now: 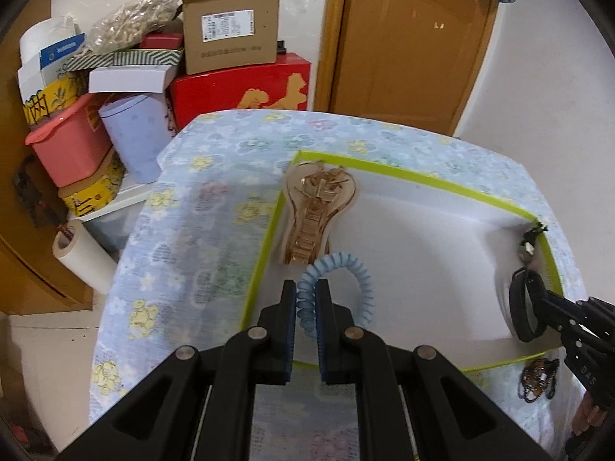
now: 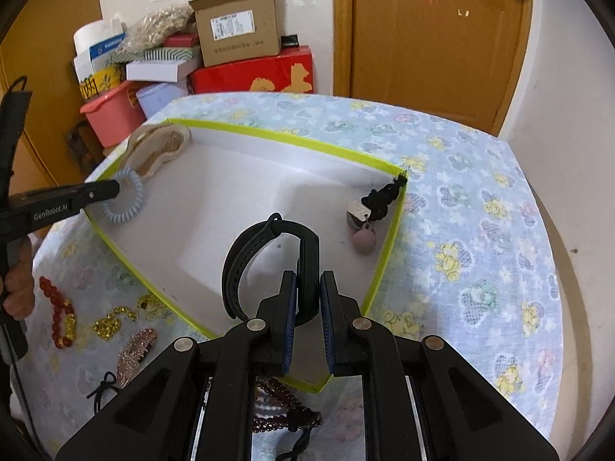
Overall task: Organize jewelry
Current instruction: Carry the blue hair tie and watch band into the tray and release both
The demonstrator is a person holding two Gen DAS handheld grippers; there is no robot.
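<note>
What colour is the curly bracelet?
Light blue. The curly bracelet shows best in the left wrist view, held in the left gripper.

Your table [image 2: 480,199] wears a floral blue cloth and carries the green-rimmed tray [image 2: 384,265]. Left of the tray lie red beads [image 2: 61,319], a gold chain [image 2: 111,320] and a hair clip [image 2: 134,353].

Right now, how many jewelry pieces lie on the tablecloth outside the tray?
5 visible: red bead bracelet, gold chain, pink hair clip, black cord, dark bead bracelet. The gripper bodies may hide more.

Black jaws, blue pads [image 1: 291,330], silver pivot screws [image 2: 361,322].
</note>
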